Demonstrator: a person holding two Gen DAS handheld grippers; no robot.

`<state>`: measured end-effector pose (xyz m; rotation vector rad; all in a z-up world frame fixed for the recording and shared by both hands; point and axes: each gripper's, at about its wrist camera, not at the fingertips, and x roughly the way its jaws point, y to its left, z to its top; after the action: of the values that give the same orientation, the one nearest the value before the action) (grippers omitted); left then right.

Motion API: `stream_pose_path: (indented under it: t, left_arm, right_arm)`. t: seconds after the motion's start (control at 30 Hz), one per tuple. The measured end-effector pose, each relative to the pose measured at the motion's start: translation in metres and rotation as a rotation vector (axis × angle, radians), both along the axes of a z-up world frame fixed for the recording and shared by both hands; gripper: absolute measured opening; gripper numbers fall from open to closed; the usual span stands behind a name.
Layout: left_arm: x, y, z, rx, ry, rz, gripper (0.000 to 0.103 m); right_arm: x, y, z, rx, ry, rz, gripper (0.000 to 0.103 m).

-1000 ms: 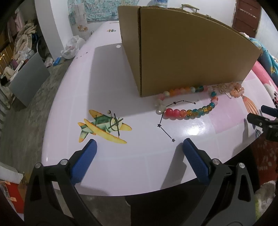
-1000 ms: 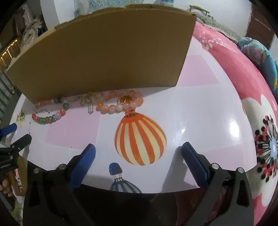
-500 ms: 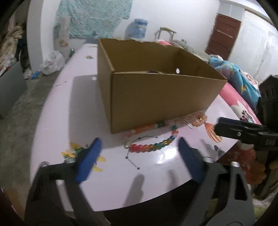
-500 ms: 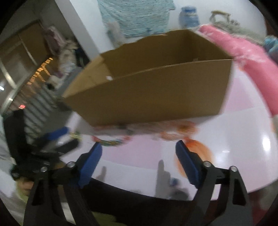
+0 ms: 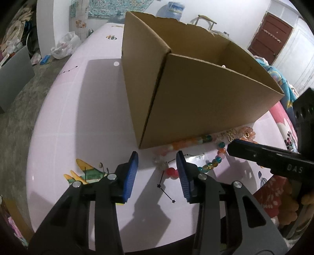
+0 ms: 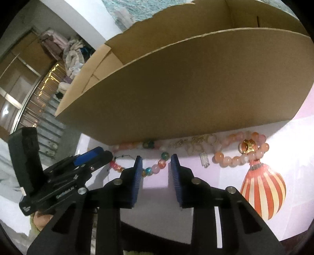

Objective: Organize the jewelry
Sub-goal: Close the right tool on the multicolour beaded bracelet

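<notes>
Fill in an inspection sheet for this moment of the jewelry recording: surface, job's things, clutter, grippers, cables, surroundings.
Surface: glossy pink table top with printed airplane, star-line and hot-air balloon pictures.
Job's things: open cardboard box; multicolored bead bracelet lying on the table at the box's foot; peach bead bracelet with a gold charm beside it; small gold pieces between them.
Clutter: nothing seen on the table.
Grippers: left gripper and right gripper have both just been closing; jaws partly open above the multicolored bracelet, pads not pressing on anything.
Cables: nothing seen.
Surroundings: plastic bag on the floor, water jug, brown door, piled clothes.
</notes>
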<state>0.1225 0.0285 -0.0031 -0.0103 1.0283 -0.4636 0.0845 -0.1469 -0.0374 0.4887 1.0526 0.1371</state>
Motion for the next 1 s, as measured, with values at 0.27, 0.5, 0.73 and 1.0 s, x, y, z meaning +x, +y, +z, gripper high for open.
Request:
stream_pose_path:
  t: [0.27,0.5,0.73,1.0]
  left_arm:
    - [-0.006,-0.008,-0.003,0.059,-0.037,-0.016,0.015]
    - [-0.012,-0.001,-0.003,0.006,0.013,-0.039,0.013]
    - [-0.019,0.009,-0.001,0.017,0.023,-0.021,0.04]
    - [-0.015,0.006,-0.004,0.04,0.001,-0.01,0.04]
  right_arm:
    - [0.014,0.019,-0.008,-0.069,0.042,0.016,0.01]
    - [0.013,0.027,-0.009,-0.049,0.07,0.049,0.01]
    - [0.005,0.023,-0.003,-0.075,0.07,0.071,0.011]
    - [0.009,0.019,-0.005,-0.122,0.059,0.089,0.012]
